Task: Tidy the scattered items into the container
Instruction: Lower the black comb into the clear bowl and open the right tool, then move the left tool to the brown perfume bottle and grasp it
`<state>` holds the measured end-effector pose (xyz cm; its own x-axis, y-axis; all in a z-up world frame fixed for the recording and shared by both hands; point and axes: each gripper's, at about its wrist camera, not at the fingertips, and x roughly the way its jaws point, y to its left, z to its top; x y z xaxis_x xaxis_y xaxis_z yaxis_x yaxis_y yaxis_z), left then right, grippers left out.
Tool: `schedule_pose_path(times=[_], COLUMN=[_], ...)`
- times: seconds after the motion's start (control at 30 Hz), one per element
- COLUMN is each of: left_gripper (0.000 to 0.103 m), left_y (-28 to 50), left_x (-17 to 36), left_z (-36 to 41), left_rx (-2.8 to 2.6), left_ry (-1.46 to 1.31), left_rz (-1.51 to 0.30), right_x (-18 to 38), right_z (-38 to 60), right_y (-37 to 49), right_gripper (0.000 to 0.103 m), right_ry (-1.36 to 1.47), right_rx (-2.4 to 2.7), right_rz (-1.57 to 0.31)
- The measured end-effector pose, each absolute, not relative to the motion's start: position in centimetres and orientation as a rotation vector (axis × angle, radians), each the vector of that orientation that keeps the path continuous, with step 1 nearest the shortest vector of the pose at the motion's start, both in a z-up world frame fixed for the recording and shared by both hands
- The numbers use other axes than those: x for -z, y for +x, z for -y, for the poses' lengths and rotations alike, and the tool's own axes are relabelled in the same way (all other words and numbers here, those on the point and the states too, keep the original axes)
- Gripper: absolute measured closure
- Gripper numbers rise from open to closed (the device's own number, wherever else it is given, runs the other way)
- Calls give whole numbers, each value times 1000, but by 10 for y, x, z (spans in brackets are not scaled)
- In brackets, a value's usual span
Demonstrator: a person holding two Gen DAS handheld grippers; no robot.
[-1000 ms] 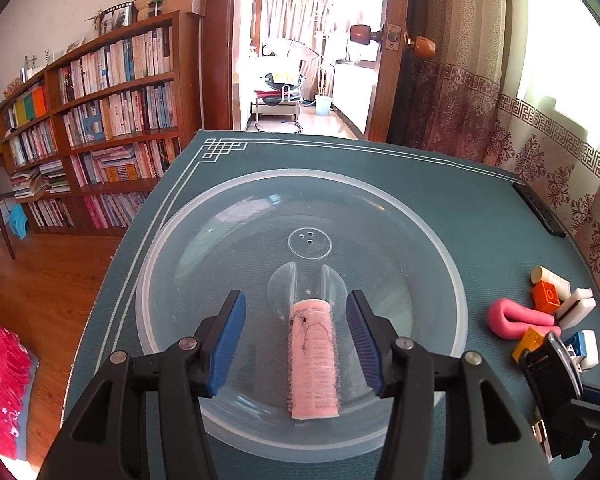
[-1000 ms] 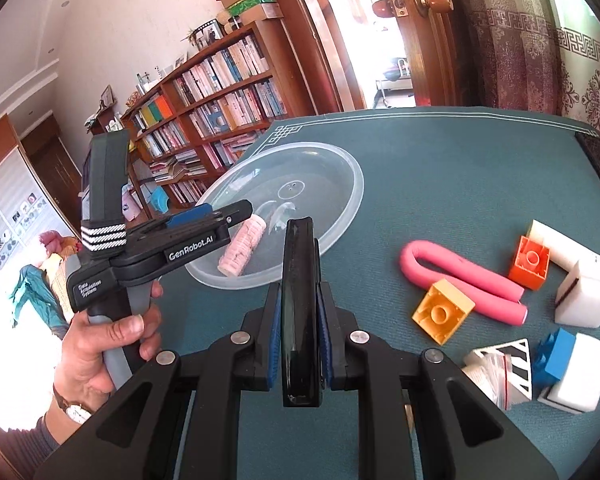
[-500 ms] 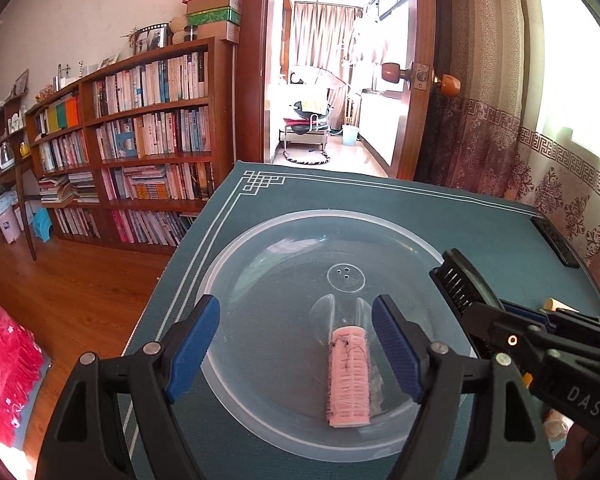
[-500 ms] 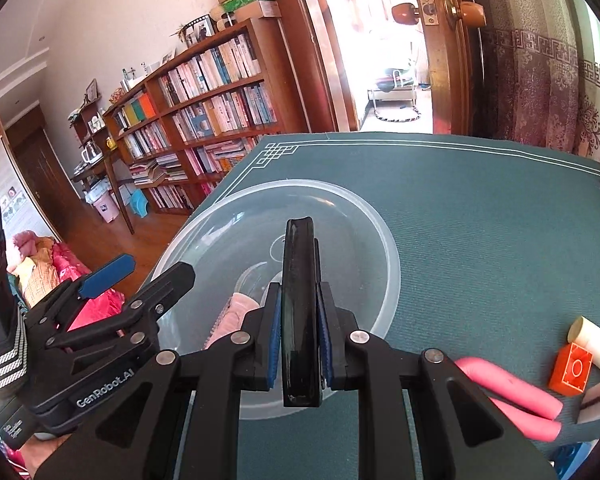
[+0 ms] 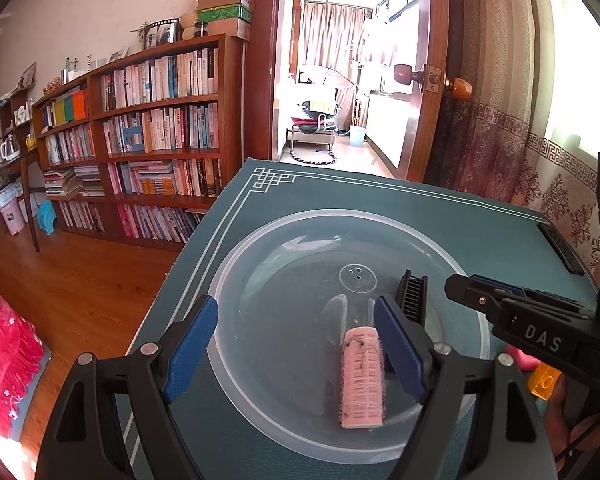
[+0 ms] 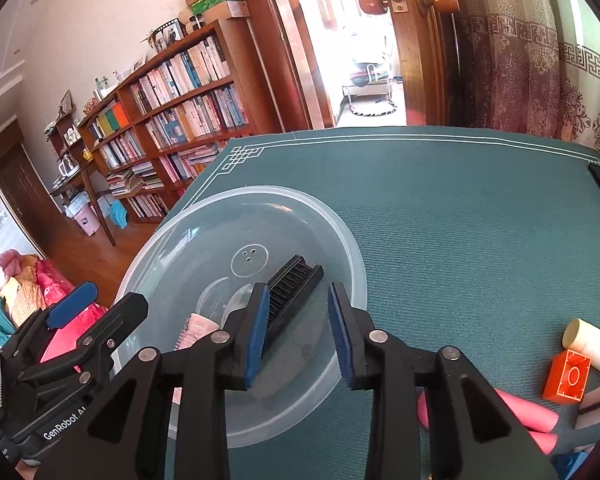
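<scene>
Green table mat (image 6: 460, 220) with white border line, bearing one clear plastic container (image 6: 340, 240), round and shallow, near its left edge. Contents: one pink hair roller (image 5: 361, 376), lying flat near the front of the dish; one black comb (image 6: 296, 288), lying just right of the roller. Outside the container, to the right on the mat: orange block (image 6: 567, 376), white cylinder (image 6: 592, 344), pink foam curl (image 6: 528, 420), blue block (image 6: 568, 462) at the lower edge, yellow block (image 5: 544, 380) partly behind the right tool. Surroundings: wooden bookshelf (image 5: 152, 128), open doorway, patterned curtain. Left gripper (image 5: 296, 344): fingers wide apart, empty, over the near rim of the dish, right finger just beside the roller. Right gripper (image 6: 298, 328): fingers apart, holding nothing, the comb lying free just beyond the left fingertip
</scene>
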<state>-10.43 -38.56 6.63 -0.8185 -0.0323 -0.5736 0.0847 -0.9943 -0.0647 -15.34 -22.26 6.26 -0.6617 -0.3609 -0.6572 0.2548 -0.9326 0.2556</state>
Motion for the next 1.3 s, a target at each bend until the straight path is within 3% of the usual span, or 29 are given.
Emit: schedule_pose_path(times=[0.3,0.43,0.9,1.3], left_gripper=[18,17,15,14], left_y=[-106,-106,-107,-96], left_x=[-61,-58,-50,-48], left_z=[374,365,342,316], left_rx=[2948,2958,2991,3043], left_ry=[960,981,1031,1031], left_rz=[-95,-54,50,112], right_x=[-60,-57,-58,-47], right_z=[200,186,134,62], right_y=[-118,-101,-29,17], right_gripper=[69,52,49,45], right_ry=[1044,1018,885,933], right_rx=[2602,2634,2840,3025], right_rz=[202,213,120,190])
